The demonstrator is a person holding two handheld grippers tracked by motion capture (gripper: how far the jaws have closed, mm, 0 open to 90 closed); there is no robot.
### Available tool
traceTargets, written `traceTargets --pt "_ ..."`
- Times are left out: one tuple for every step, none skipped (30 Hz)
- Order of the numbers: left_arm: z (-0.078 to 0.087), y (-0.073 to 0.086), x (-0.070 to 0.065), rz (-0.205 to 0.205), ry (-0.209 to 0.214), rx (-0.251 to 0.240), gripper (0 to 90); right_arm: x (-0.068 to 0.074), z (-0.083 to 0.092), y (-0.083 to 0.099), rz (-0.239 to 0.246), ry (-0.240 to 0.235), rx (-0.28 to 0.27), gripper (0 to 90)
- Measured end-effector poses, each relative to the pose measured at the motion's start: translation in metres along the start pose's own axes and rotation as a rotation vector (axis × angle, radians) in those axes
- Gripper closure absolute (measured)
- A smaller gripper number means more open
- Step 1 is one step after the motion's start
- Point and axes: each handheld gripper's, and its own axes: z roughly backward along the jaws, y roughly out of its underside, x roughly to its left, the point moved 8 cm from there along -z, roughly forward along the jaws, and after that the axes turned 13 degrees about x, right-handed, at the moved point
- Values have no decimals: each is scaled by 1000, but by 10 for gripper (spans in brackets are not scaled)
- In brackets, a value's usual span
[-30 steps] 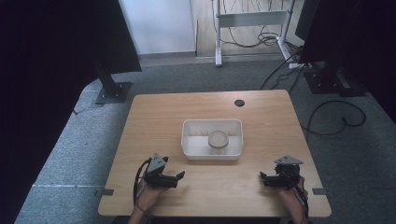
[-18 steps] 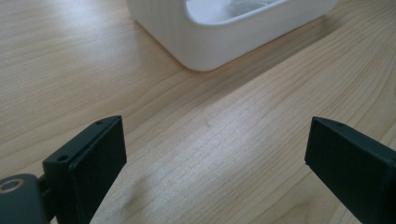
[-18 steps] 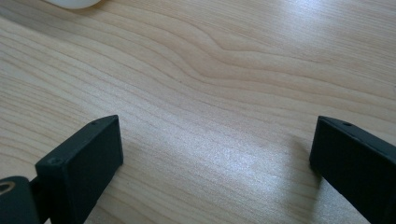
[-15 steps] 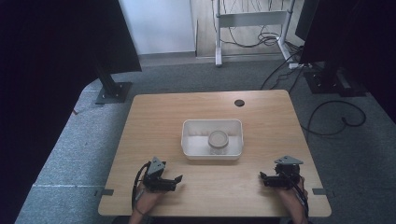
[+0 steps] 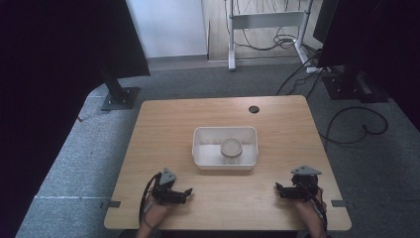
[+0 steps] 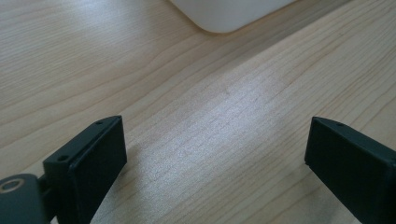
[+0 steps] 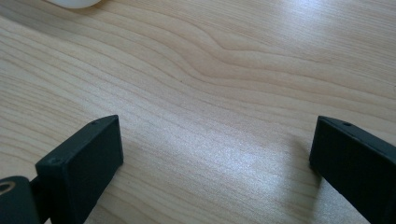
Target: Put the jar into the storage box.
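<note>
On the left of the wooden table [image 5: 168, 129], near the front edge, the person's left hand [image 5: 156, 214] holds the left gripper [image 5: 185, 192] low over the wood, pointing toward the middle. Its jaws stand wide apart with nothing between them; in the left gripper view only bare wood grain lies between the two black pads [image 6: 100, 161], and a rounded white corner of the tray [image 6: 229, 14] peeks in at the top.

Moving toward the middle, a white rectangular tray [image 5: 200, 148] sits on the table, well apart from both grippers. Inside it, right of centre, stands a small clear jar [image 5: 231, 150] with a pale round lid, upright as far as I can tell. Behind the tray, near the far edge, there is a dark round cable hole [image 5: 254, 109] in the tabletop.

On the right, again near the front edge, the right hand [image 5: 309, 210] holds the right gripper [image 5: 278, 190], which points inward toward the left one. Its jaws are also spread wide and hold nothing; the right gripper view shows plain wood between them, with a sliver of the white tray [image 7: 77, 3] at the top left.
</note>
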Motion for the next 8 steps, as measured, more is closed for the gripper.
traceTargets --pt "-1 0 0 2 1 4 54 0 0 0 0 0 0 24" --pt "-1 0 0 0 2 10 54 0 0 0 0 0 0 24" --pt "-2 0 0 0 2 14 54 0 0 0 0 0 0 24" --pt "-2 0 0 0 3 18 54 0 0 0 0 0 0 24" --pt "-3 1 0 0 2 25 54 0 0 0 -1 0 0 24" --pt "-3 1 0 -1 0 27 53 0 0 0 0 0 0 24" --pt "-3 1 0 -2 -1 27 53 0 0 0 0 0 0 24" --pt "-3 1 0 -2 -2 28 52 0 0 0 -1 0 0 24"
